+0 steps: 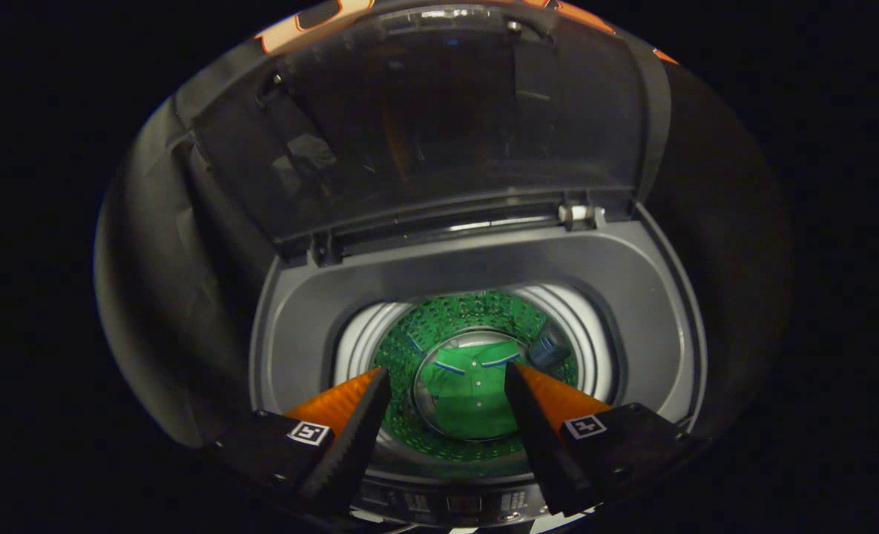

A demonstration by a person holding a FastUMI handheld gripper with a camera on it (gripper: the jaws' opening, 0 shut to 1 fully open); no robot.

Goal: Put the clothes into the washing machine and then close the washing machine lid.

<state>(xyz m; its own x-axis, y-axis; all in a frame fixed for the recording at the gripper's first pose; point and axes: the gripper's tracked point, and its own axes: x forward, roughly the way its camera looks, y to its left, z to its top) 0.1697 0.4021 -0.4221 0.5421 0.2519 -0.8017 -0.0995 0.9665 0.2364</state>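
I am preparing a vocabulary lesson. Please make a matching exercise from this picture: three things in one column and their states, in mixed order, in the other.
Things:
1. shirt
2. lid
3. hand-held gripper

States:
A. raised, standing open behind the drum
B. open, fingers apart above the drum, holding nothing
C. lying at the bottom of the drum

Pairs: 1-C, 2-A, 3-B
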